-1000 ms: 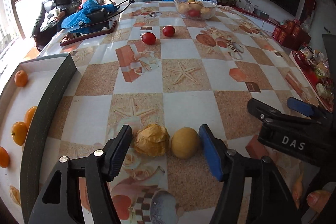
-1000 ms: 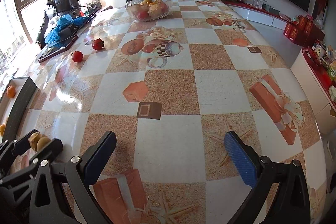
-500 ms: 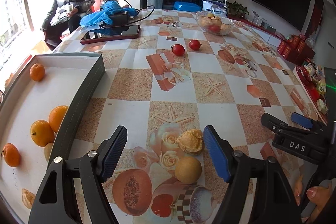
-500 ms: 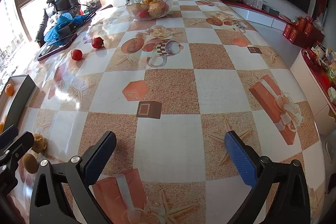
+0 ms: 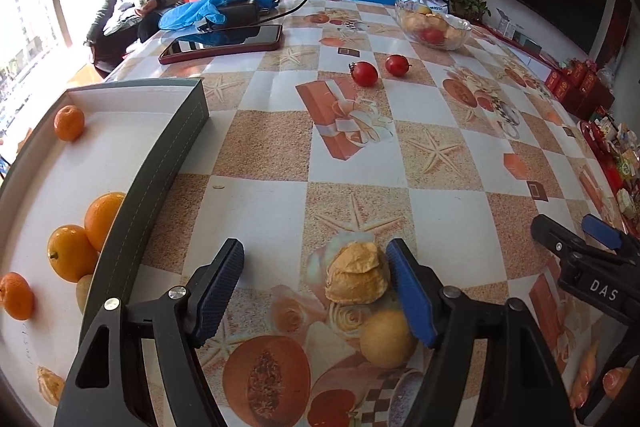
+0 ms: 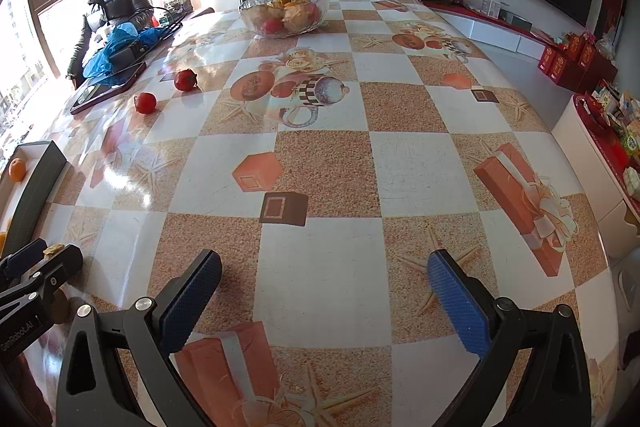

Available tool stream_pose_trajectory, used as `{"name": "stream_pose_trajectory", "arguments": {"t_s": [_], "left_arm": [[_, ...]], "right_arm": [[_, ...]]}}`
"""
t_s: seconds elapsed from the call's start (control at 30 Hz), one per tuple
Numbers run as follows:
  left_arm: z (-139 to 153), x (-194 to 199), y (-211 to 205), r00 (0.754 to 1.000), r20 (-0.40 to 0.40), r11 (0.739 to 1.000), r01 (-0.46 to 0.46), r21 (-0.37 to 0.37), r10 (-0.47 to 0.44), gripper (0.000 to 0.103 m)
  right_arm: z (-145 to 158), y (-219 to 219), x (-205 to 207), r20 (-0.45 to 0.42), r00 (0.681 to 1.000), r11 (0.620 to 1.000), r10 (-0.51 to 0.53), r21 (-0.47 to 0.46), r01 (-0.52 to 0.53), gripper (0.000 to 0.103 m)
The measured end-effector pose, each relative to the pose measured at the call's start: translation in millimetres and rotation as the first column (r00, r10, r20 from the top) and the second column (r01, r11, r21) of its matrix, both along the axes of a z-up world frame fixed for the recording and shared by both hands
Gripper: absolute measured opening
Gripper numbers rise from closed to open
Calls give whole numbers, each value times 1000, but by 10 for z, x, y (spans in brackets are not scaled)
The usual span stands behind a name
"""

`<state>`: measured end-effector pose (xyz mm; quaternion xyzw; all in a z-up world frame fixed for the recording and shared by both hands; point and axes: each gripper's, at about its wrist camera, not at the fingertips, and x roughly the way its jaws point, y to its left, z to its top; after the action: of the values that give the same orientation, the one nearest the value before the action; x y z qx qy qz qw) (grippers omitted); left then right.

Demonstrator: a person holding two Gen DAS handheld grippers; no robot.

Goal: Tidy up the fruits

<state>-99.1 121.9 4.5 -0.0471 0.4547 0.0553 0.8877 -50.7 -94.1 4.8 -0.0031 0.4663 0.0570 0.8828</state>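
Your left hand-held gripper (image 5: 316,291) has just been closing, jaws still apart around the husk fruit (image 5: 356,279) and yellow fruit (image 5: 386,337) near the worktop's (image 5: 360,195) near edge. Your right hand-held gripper (image 6: 324,301) gapes wide, empty. Oranges (image 5: 86,231) sit in the left-edge tray (image 5: 160,163); 2 tomatoes (image 5: 364,73) lie farther; bowl (image 5: 434,25) at the far edge.

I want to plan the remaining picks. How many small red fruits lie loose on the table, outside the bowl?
2. One red fruit and a second lie side by side on the tablecloth, before the glass bowl. The bowl may hold more.
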Motion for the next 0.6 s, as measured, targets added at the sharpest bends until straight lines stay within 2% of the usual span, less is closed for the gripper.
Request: {"name": "stream_pose_trajectory", "arguments": {"t_s": [0.13,0.3,0.37,0.6], "left_arm": [[8,-52,-31,1000,15,1000,22,10,-22,62],[28,-115,-65,999,32,999,40,11,-41,33],[34,-152,-30,999,36,999,38,-12,-37,30],[46,-338,127,999,51,994,17,-112,-12,30]], "right_arm": [[0,3,2,0,1000,1000,0,0,0,103],[0,6,3,0,1000,1000,0,-1,0,103],[-2,6,1,0,1000,1000,0,-2,0,103],[-3,5,-3,0,1000,1000,0,-2,0,103]]}}
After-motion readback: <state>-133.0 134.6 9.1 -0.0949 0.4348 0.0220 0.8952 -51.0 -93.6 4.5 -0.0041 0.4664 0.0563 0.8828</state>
